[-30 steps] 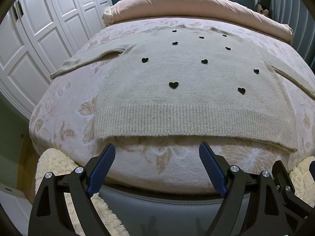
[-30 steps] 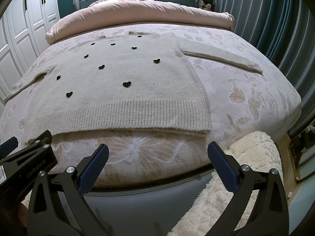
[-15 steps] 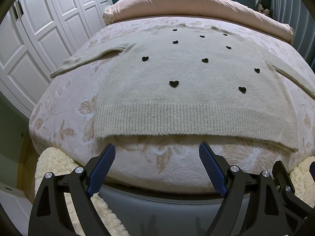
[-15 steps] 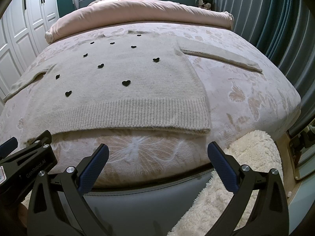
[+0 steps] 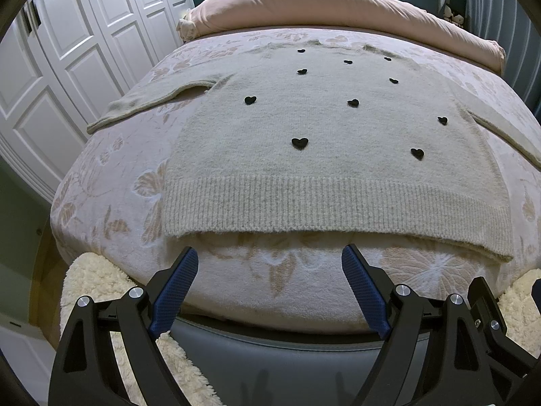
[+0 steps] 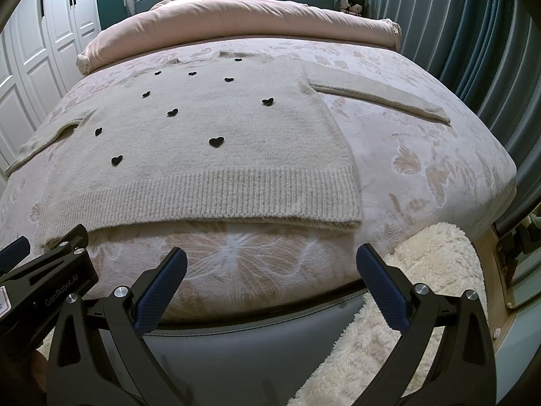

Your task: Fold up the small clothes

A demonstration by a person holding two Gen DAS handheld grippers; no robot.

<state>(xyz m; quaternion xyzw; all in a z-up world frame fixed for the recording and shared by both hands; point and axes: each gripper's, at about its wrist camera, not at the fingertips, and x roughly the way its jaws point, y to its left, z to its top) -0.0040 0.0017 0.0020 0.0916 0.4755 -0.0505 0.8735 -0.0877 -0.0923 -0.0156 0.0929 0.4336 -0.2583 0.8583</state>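
sweater (image 5: 324,142) lies flat, front up, on the bed (image 5: 111,182) — both sleeves spread outward, ribbed hem (image 5: 331,203) nearest the foot of the bed, slightly lifted off the bedspread along its lower edge. no fold is made yet; judged to be at the start of the task.

left gripper (image 5: 268,287) hovers short of the hem, fingers (image 5: 175,287) wide apart, nothing between them. right gripper (image 6: 270,287) likewise, fingers (image 6: 380,291) wide apart and empty, set before the hem's right half. both point down at a slant toward the bed edge, side by side, clear of the fabric.

recommended handling: the knit looks thick and soft, so take a deep bite rather than a surface pinch. first fold likely starts with a sleeve (image 6: 375,96) brought across the body, or with the hem corners taken together — either way, lift both sides evenly to avoid skewing the panel, and keep the fingers off the bedspread beneath, which could be caught with the knit.
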